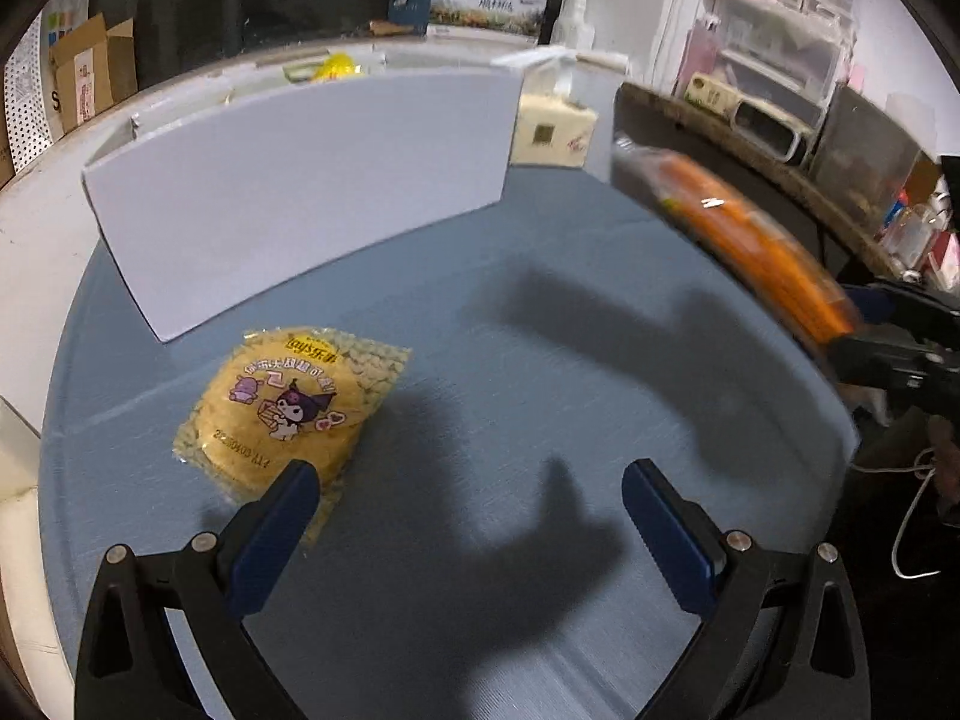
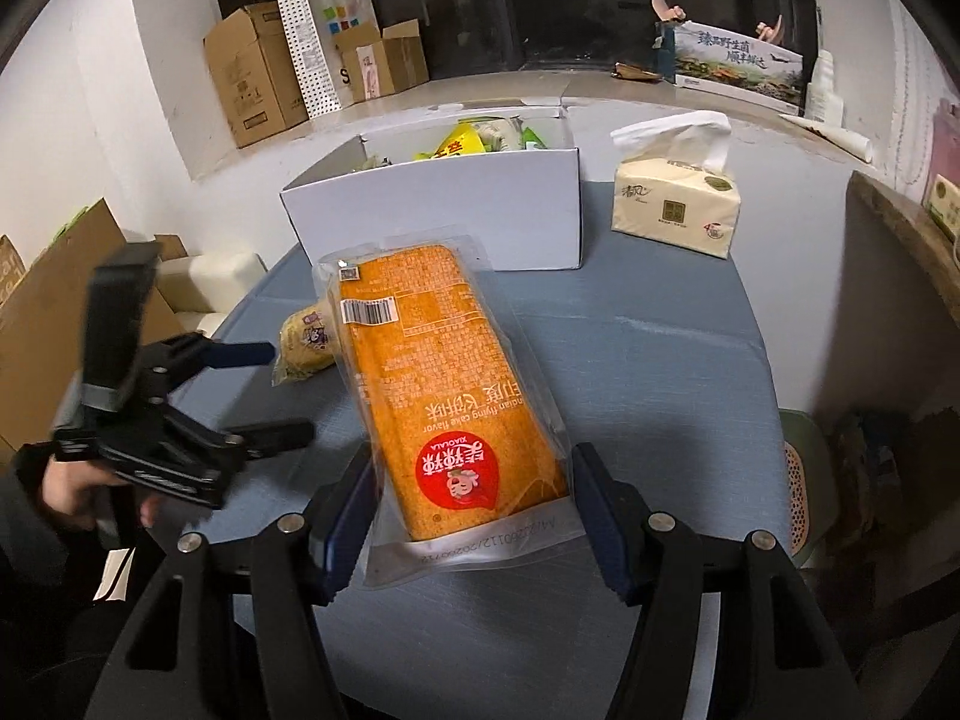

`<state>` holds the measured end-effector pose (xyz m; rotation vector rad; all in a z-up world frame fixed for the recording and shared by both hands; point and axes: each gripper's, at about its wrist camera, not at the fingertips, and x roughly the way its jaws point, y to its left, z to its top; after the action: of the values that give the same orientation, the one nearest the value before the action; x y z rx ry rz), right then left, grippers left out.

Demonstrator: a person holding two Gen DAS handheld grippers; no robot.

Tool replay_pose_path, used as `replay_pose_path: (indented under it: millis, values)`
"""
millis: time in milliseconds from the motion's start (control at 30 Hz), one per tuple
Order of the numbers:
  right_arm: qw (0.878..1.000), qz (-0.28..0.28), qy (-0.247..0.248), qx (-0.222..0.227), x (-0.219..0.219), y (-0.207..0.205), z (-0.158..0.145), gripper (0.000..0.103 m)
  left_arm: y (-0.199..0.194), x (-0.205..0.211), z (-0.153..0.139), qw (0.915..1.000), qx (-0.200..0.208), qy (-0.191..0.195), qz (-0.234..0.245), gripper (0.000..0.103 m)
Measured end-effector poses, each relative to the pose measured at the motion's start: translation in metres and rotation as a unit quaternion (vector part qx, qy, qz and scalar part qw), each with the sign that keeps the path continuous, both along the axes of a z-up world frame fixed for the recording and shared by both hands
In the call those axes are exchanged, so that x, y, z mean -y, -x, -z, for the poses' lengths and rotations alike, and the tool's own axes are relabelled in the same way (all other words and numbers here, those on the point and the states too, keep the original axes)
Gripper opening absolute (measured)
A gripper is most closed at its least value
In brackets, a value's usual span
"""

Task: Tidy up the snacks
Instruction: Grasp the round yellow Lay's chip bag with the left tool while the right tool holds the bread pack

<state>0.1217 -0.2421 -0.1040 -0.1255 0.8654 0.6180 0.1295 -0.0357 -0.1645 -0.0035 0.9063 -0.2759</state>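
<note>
A long orange snack packet [image 2: 444, 384] sits between the fingers of my right gripper [image 2: 474, 516], which is shut on its near end and holds it above the blue table [image 2: 648, 348]. It shows blurred in the left wrist view [image 1: 750, 240], with the right gripper [image 1: 882, 336] at the far right. A yellow cartoon snack bag [image 1: 294, 408] lies on the table, also in the right wrist view [image 2: 306, 342]. My left gripper [image 1: 468, 498] is open and empty, its left finger over the bag's near edge. A white box [image 2: 444, 216] holds several snacks.
A tissue pack [image 2: 678, 210] stands right of the white box [image 1: 300, 180]. Cardboard boxes [image 2: 258, 78] and a paper bag sit on the ledge behind. A dark wooden counter edge [image 1: 750, 144] runs along the right. A white cable hangs off the table's right side.
</note>
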Motion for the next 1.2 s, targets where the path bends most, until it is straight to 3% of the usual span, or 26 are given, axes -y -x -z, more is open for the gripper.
replay_pose_path:
  millis: [167,233,267,300,333,400,467,733,767,833,867,900,1000,1200]
  values:
    - [1.0,-0.003,0.0,-0.01,0.0,-0.005,0.008,0.068,-0.009,0.001,0.01,0.9996,-0.003,-0.029,-0.005,0.103]
    - [1.0,-0.002,-0.001,-0.01,0.0,-0.005,0.009,0.068,-0.01,0.0,0.011,0.9991,0.003,-0.041,-0.004,0.097]
    - [1.0,-0.002,-0.001,-0.011,0.0,-0.005,0.009,0.068,-0.009,0.001,0.011,0.9981,0.01,-0.06,-0.007,0.074]
    - [1.0,-0.002,-0.001,-0.01,0.0,-0.005,0.009,0.068,-0.009,0.002,0.01,0.9973,0.012,-0.072,-0.01,0.012]
    - [1.0,-0.002,-0.002,-0.01,0.0,-0.005,0.009,0.068,-0.012,-0.001,0.012,0.9981,-0.002,-0.061,-0.011,0.002]
    - [1.0,-0.002,-0.002,-0.011,0.0,-0.004,0.009,0.068,-0.009,-0.011,0.012,0.9993,-0.001,-0.034,-0.018,0.002]
    - [1.0,-0.002,-0.003,-0.01,0.0,-0.005,0.009,0.068,-0.004,-0.011,0.006,0.999,0.009,-0.043,-0.014,0.002]
    - [1.0,-0.002,-0.01,-0.011,0.002,-0.005,0.008,0.068,0.014,-0.028,-0.027,0.9988,0.045,0.0,-0.02,0.002]
    - [1.0,-0.001,-0.011,-0.011,0.002,-0.005,0.009,0.068,0.014,-0.031,-0.028,0.9986,0.045,-0.003,-0.028,0.006]
    - [1.0,-0.001,-0.011,-0.011,0.002,-0.005,0.009,0.068,0.012,-0.038,-0.024,0.9991,0.026,-0.005,-0.034,0.048]
    - [1.0,-0.002,-0.012,-0.012,0.002,-0.005,0.009,0.068,0.011,-0.041,-0.023,0.9989,0.025,-0.003,-0.041,0.085]
    - [1.0,-0.003,-0.012,-0.014,0.002,-0.006,0.01,0.068,0.012,-0.045,-0.019,0.9985,0.031,0.003,-0.044,0.103]
    - [1.0,-0.002,-0.013,-0.015,0.002,-0.006,0.011,0.068,0.008,-0.052,-0.017,0.9982,0.036,0.02,-0.044,0.103]
    - [1.0,0.0,-0.014,-0.018,0.003,-0.006,0.013,0.068,-0.031,-0.052,0.003,0.999,0.018,-0.022,-0.034,0.103]
